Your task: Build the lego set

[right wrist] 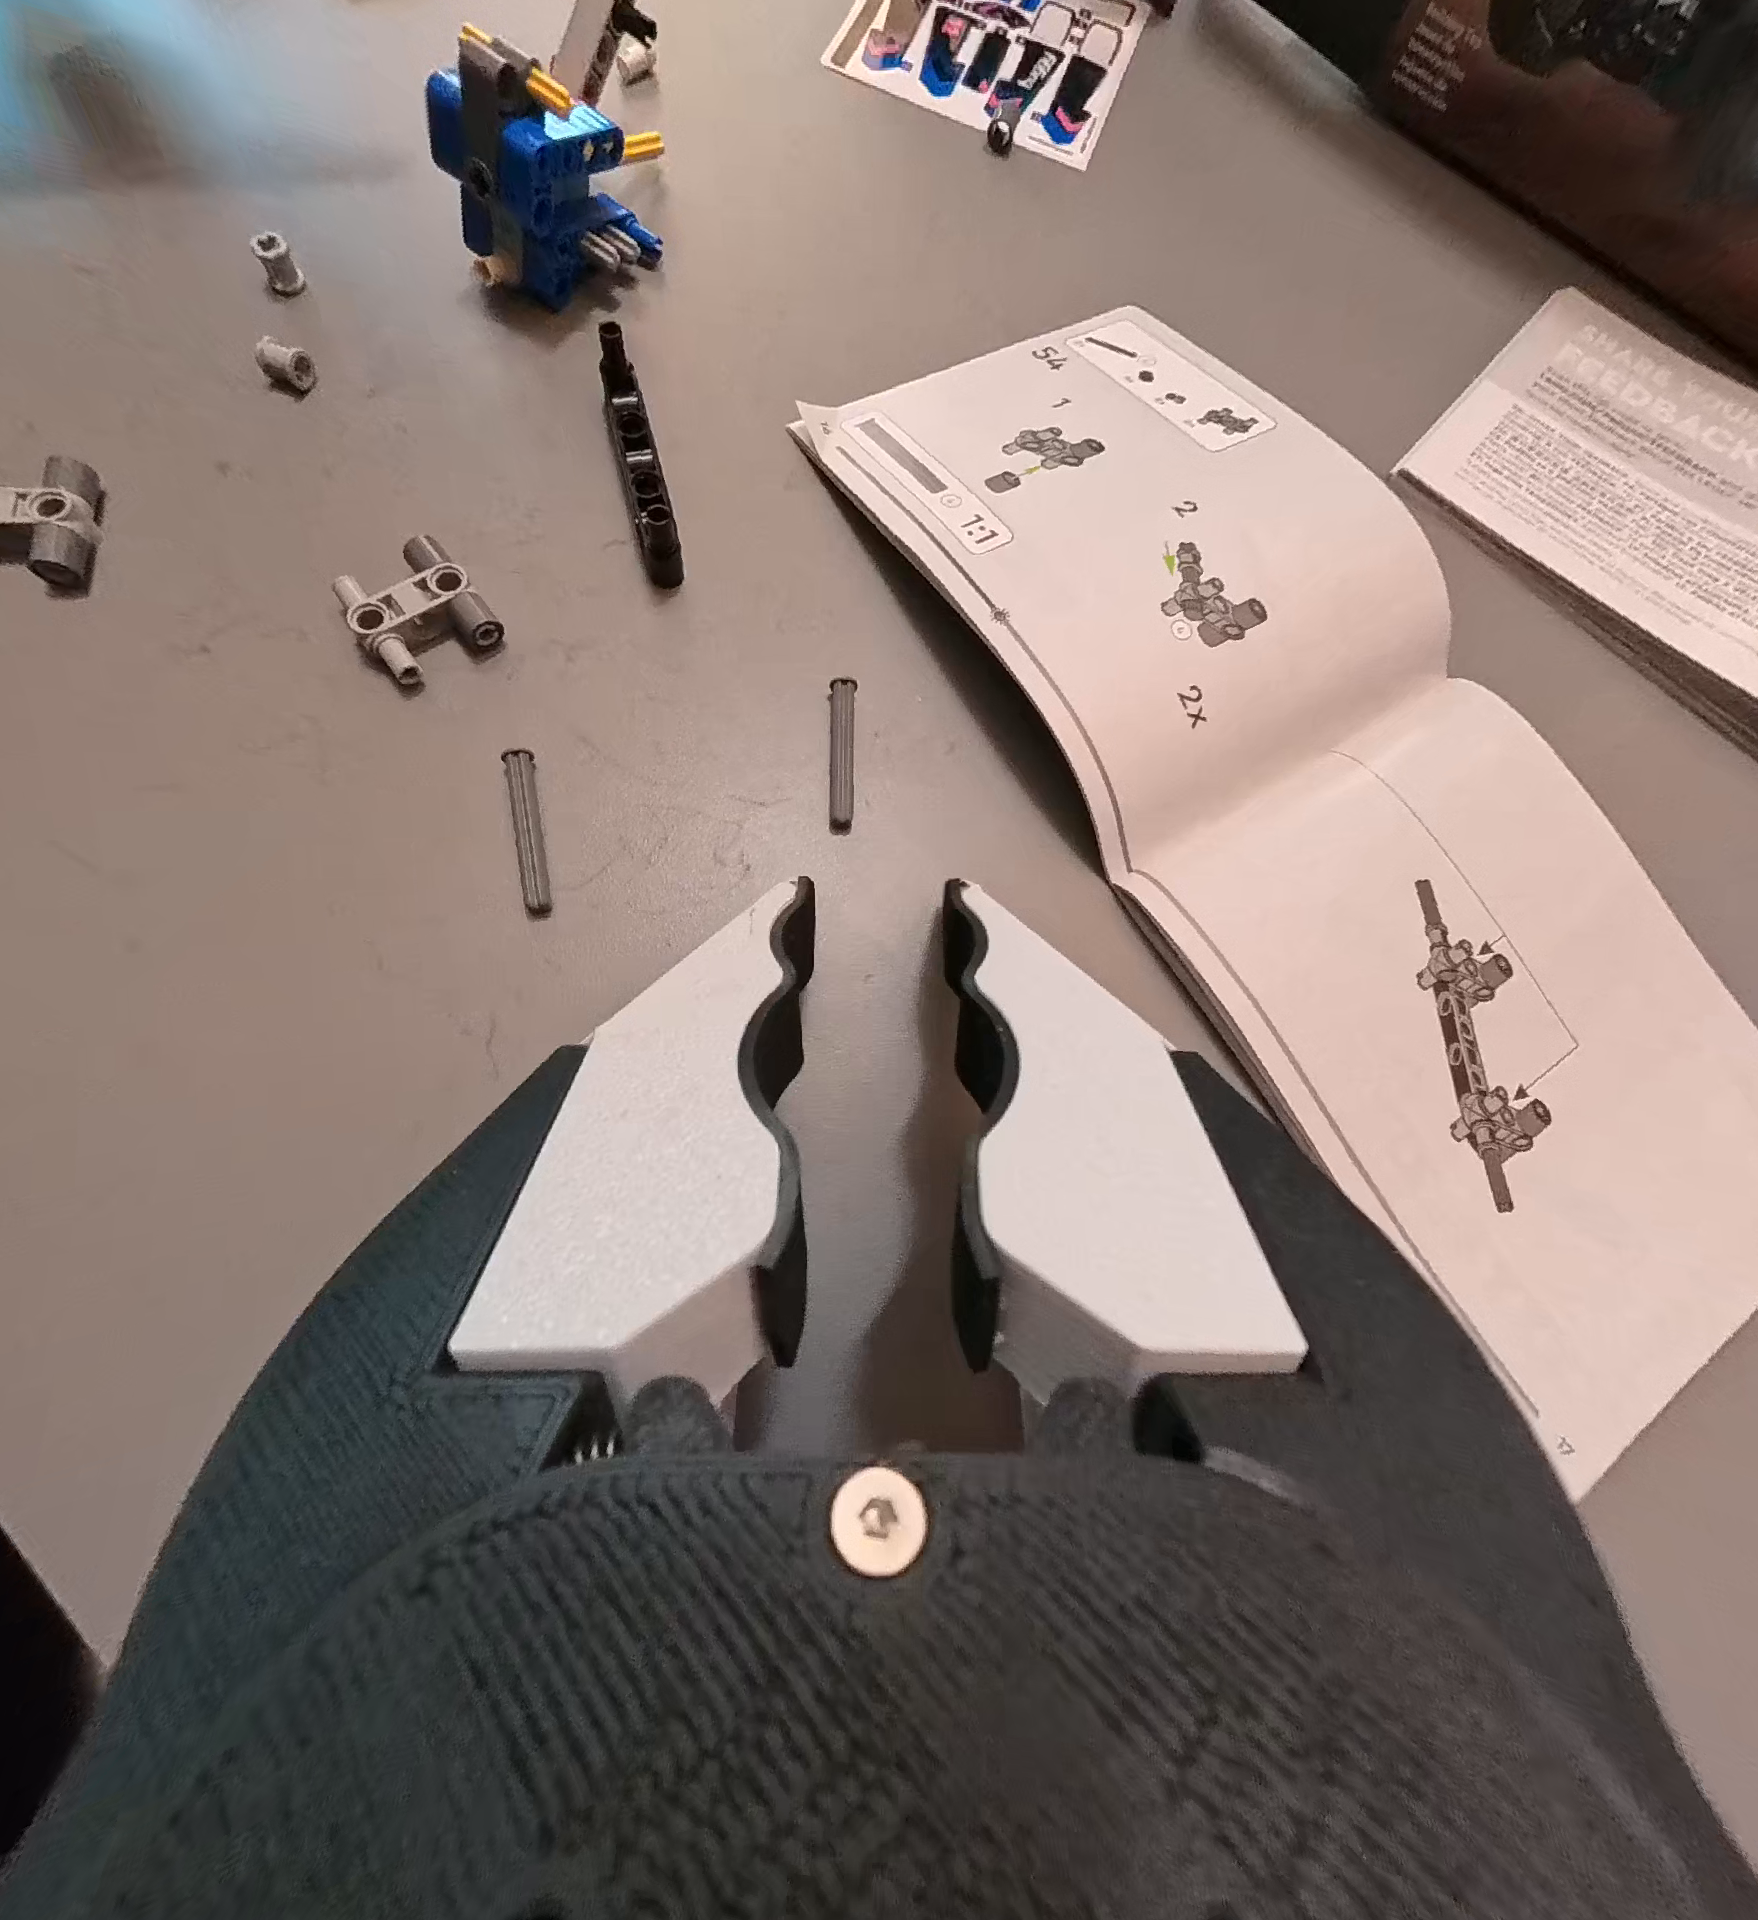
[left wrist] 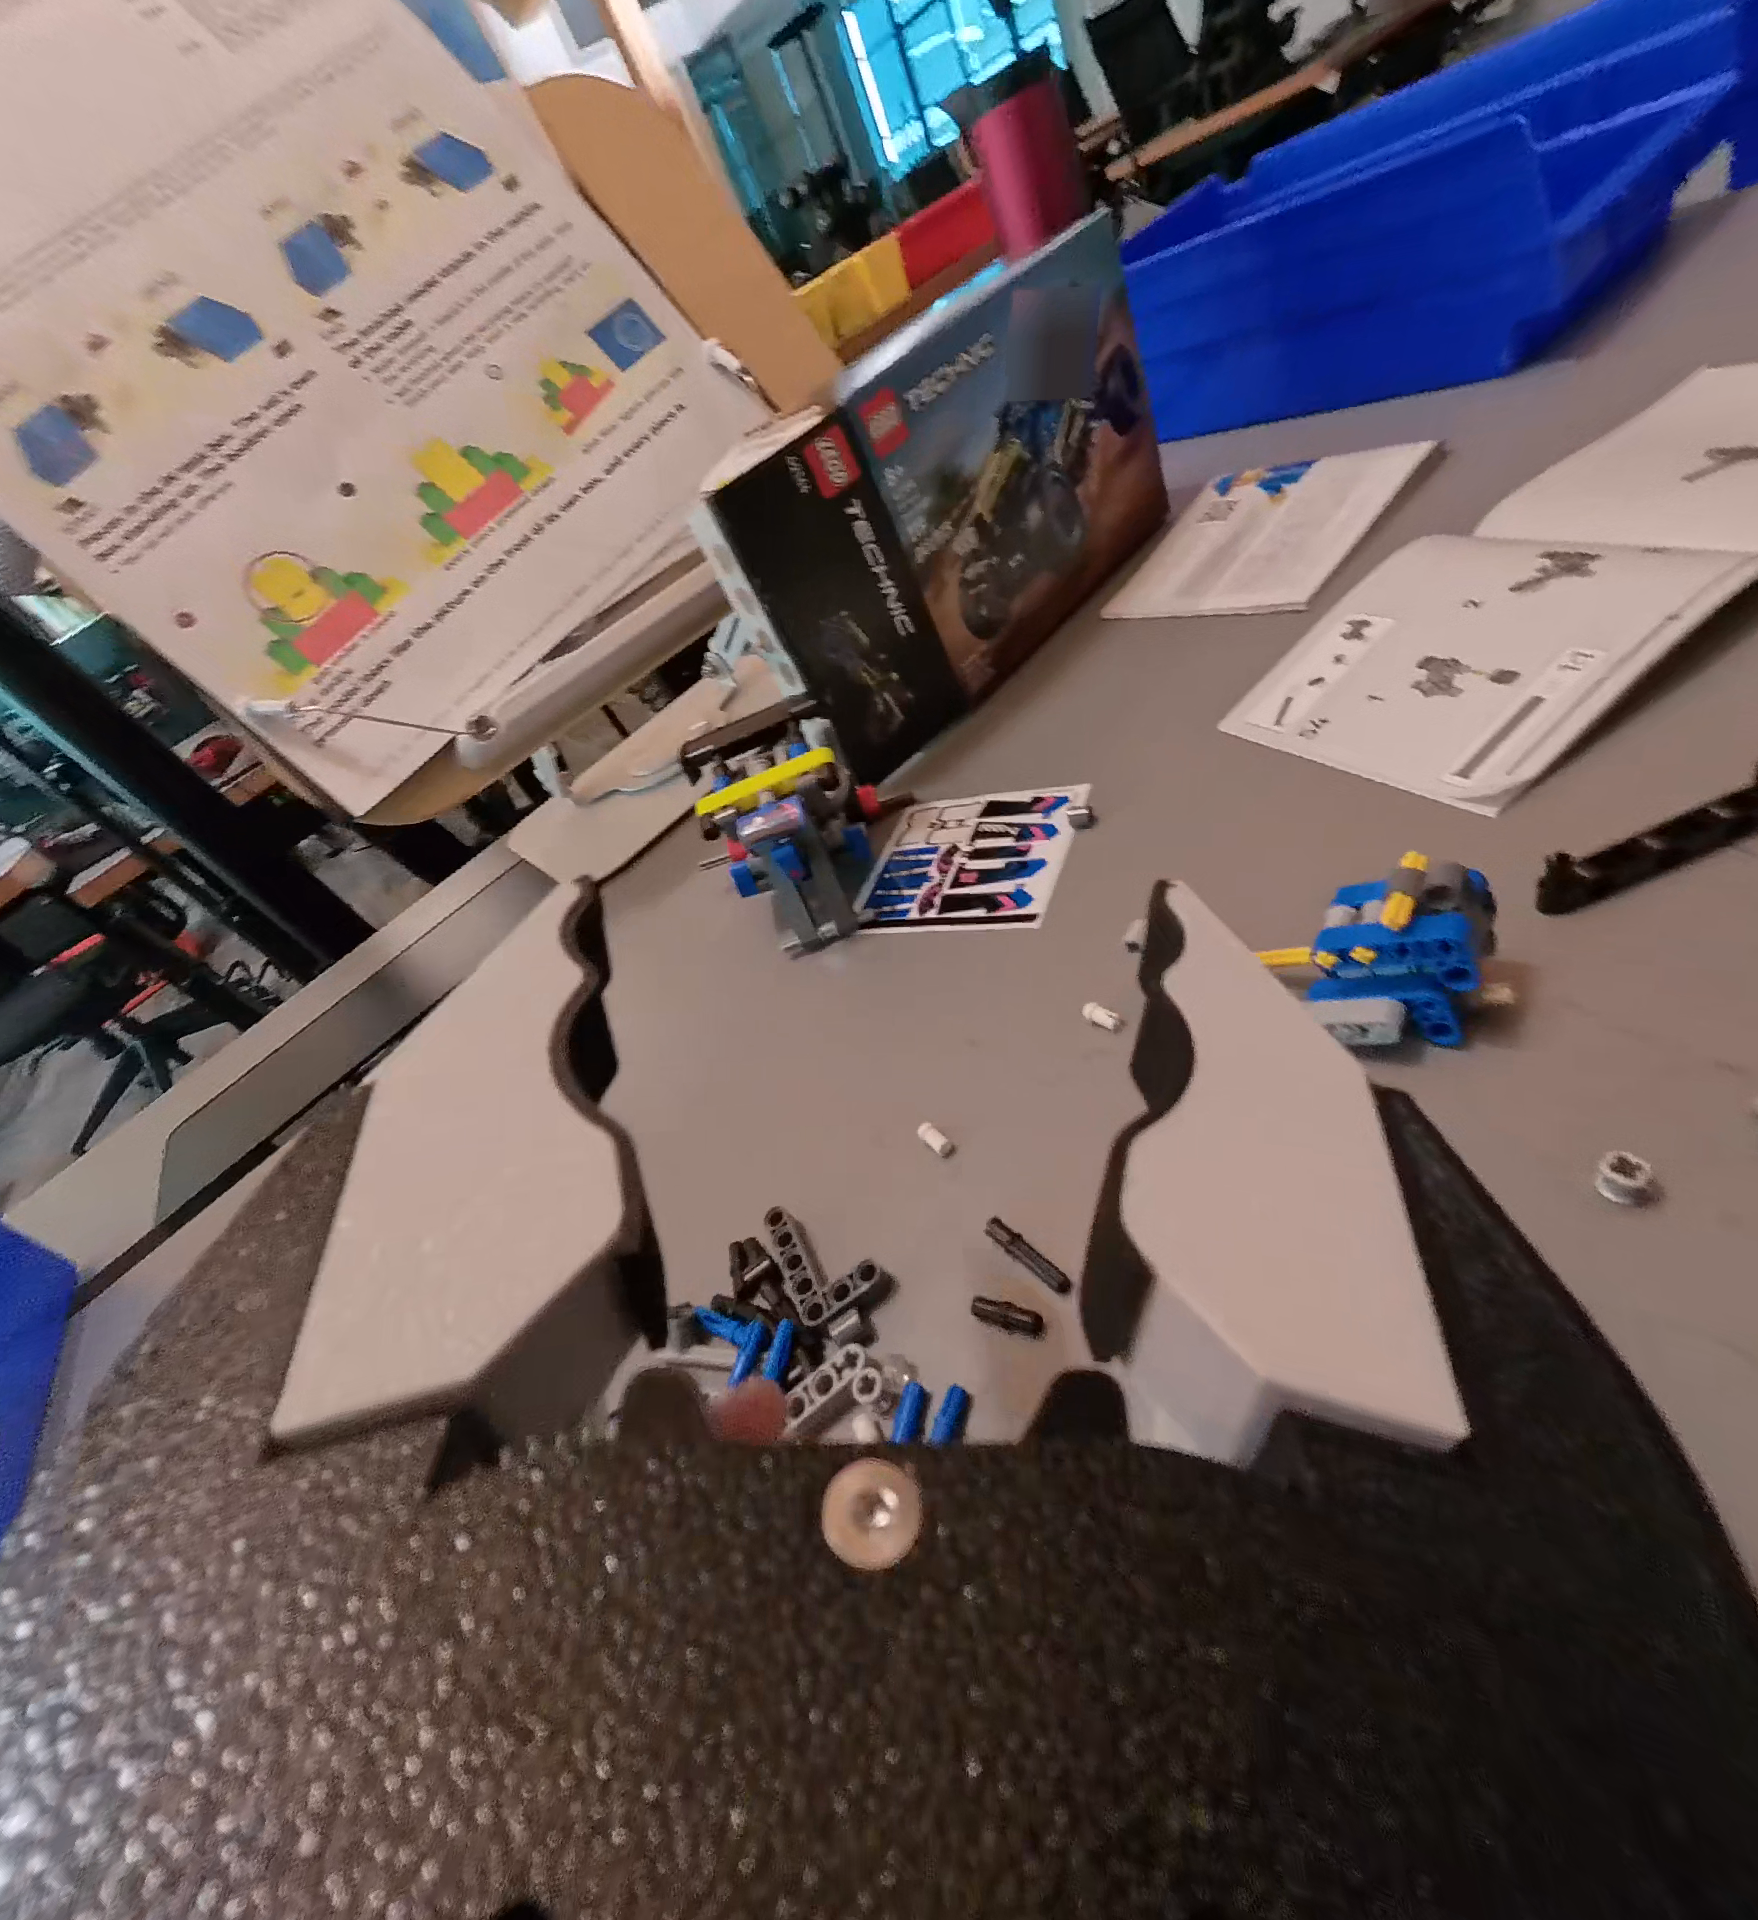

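Lego parts, loose and half-assembled, spread over a matte grey table (left wrist: 1270,1299).

Left wrist view: left gripper (left wrist: 875,904), jaws wide apart and empty, over a heap of small pins and beams (left wrist: 813,1320) (black, grey and blue, glossy moulded plastic). Farther off: a blue-and-yellow sub-assembly (left wrist: 787,831) beside a printed sticker sheet (left wrist: 968,857), a second blue sub-assembly (left wrist: 1400,961), a long black beam (left wrist: 1664,836), the set's cardboard box (left wrist: 948,561), and the open instruction booklet (left wrist: 1519,665).

Right wrist view: right gripper (right wrist: 877,899), jaws a narrow gap apart, holding nothing; its fingers (right wrist: 667,1122) are pale, with dark scalloped inner faces. Just ahead lies a slim grey axle (right wrist: 841,753), ridged, with a second axle (right wrist: 527,831) to its left. Two grey connector pieces (right wrist: 418,608) (right wrist: 13,520) and the holed black beam (right wrist: 641,457) lie beyond.

Step in hand, as judged: picking an axle for the open page's build. Close across the axle's middle, jaws square to its length; thin round stock may roll, so seat it in a scallop.
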A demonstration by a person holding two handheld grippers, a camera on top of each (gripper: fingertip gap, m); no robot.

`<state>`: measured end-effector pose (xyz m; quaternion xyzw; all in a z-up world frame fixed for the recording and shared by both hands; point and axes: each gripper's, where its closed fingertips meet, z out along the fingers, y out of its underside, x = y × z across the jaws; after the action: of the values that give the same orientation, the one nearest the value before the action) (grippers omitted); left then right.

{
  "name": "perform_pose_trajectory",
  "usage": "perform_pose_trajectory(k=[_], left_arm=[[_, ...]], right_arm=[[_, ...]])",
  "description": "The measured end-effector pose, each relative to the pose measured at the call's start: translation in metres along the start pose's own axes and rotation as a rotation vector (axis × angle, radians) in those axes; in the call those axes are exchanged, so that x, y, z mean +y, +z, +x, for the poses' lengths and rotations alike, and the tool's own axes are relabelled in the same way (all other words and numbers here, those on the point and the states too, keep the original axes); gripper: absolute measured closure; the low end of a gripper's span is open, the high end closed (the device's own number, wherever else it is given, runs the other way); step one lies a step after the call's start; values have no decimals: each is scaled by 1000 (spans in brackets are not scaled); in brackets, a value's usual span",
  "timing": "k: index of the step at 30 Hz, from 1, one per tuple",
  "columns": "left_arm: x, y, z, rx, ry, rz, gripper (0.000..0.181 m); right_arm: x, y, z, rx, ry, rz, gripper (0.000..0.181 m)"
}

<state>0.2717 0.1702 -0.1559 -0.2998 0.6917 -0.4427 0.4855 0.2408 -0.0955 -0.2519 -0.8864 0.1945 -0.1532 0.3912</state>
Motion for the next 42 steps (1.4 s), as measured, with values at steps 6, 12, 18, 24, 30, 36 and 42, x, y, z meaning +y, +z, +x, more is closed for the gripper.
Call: perform_pose_trajectory(k=[6,12,18,24,30,36,42], left_arm=[[5,1,-30,-233,26,9,50],[-8,-10,-39,-330,39,90,46],[-8,-17,-47,-386,49,93,51],[-5,-12,-38,-353,73,69,56],[1,-9,-31,-321,95,23,67],[-1,-8,0,-122,-14,27,93],[1,-23,69,327,-23,-78,120]], right_arm=[[0,0,-1,-11,-1,-1,160],[1,1,-4,-64,39,-6,164],[1,1,-4,-56,26,-5,165],[1,1,-4,-45,12,-3,165],[1,1,-4,-54,21,-4,166],[0,1,-1,-29,27,-4,159],[0,0,1,-16,22,-3,156]])
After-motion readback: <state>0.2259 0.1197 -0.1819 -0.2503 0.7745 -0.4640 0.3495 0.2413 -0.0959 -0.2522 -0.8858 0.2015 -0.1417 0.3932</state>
